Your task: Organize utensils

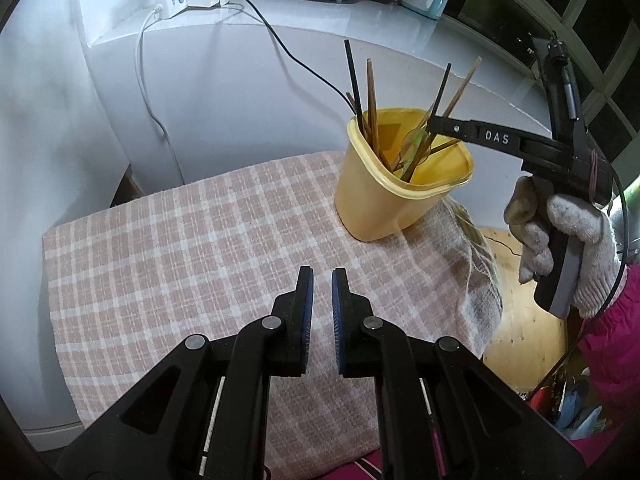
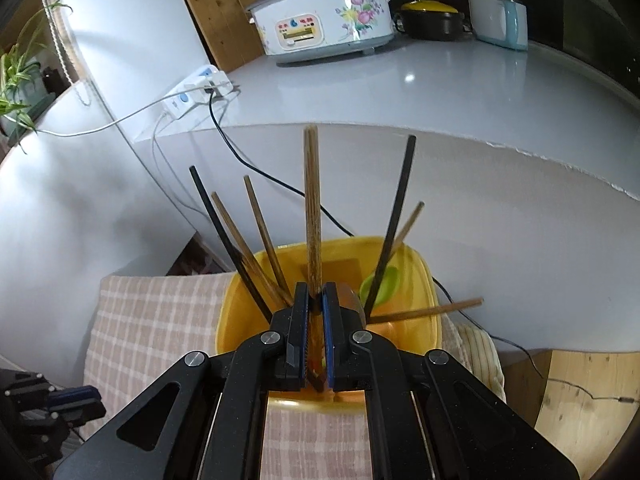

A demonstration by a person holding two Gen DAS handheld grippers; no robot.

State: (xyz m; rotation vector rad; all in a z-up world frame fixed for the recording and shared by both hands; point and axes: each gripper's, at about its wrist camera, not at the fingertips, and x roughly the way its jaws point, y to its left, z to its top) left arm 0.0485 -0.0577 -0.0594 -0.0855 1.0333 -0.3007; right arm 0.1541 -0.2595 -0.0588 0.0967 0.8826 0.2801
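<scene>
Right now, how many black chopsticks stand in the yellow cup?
2. One black chopstick leans left in the yellow cup; the other leans right, above the green spoon. The right tongs may hide more.

Flowered cooker, black pot, power strip, checked cloth

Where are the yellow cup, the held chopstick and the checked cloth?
yellow cup [image 1: 372, 204], left wrist view, outer wall.
held chopstick [image 2: 312, 208], right wrist view, mid shaft.
checked cloth [image 1: 192, 240], left wrist view, bare middle.
</scene>
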